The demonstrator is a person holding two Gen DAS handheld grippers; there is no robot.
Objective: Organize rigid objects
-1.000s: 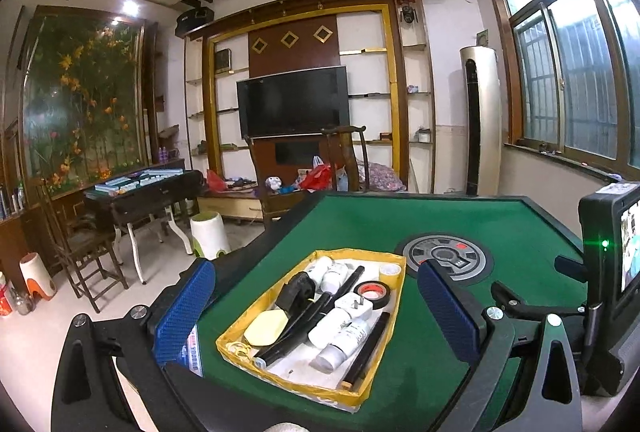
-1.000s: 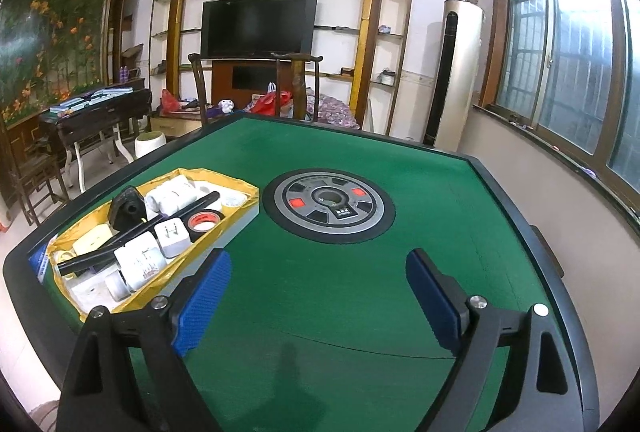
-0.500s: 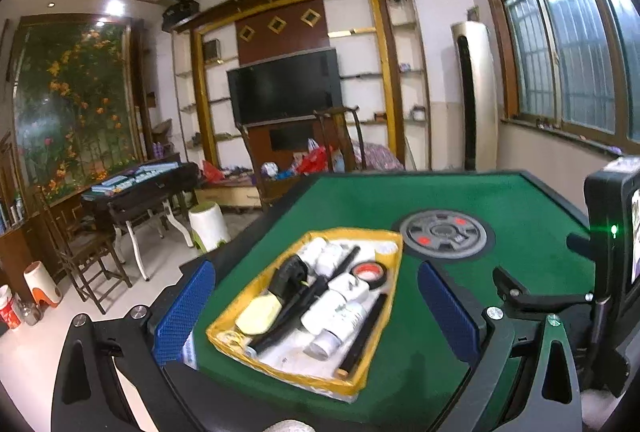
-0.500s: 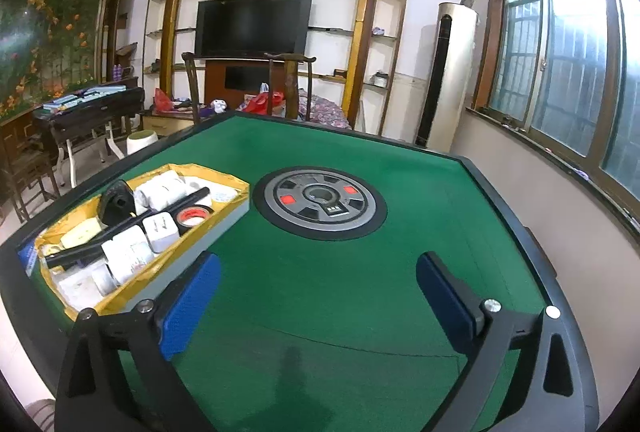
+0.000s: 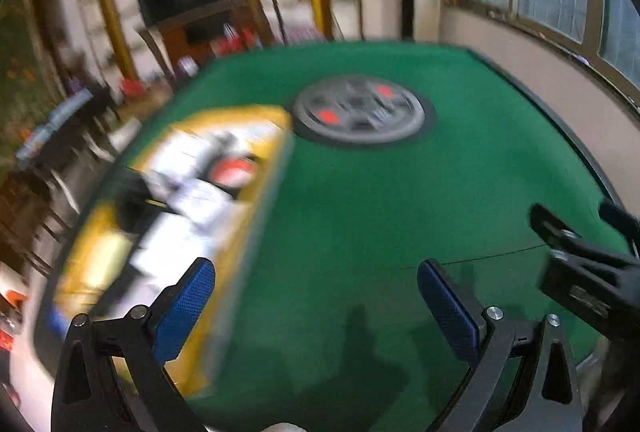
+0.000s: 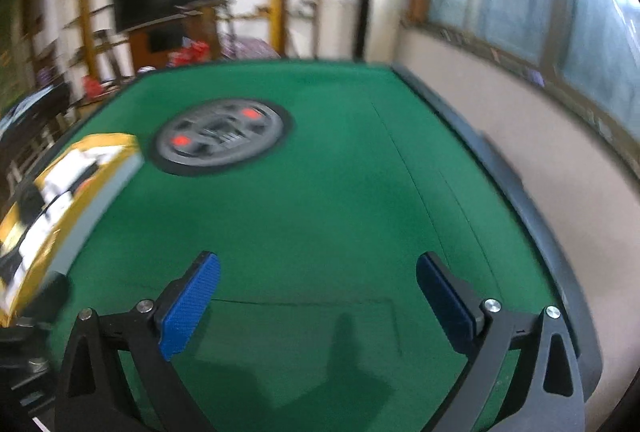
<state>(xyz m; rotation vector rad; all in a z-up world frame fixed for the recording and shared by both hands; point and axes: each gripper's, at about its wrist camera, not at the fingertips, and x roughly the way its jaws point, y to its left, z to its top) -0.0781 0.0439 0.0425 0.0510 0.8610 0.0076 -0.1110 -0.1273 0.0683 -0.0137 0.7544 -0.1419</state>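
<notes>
We see both views blurred. Our left gripper (image 5: 318,296) and right gripper (image 6: 318,294) hang wide apart, holding nothing, above the green table (image 5: 360,200). The yellow tray (image 5: 256,208) of objects lies at nine o'clock.

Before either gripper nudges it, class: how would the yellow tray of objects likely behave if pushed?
The yellow tray is low and flat, so probably slides rather than tips. The green felt table likely drags. Its loose contents may shift.

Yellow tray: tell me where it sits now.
The yellow tray lies on the left part of the green table, just left of the round centre panel, in both wrist views.
</notes>
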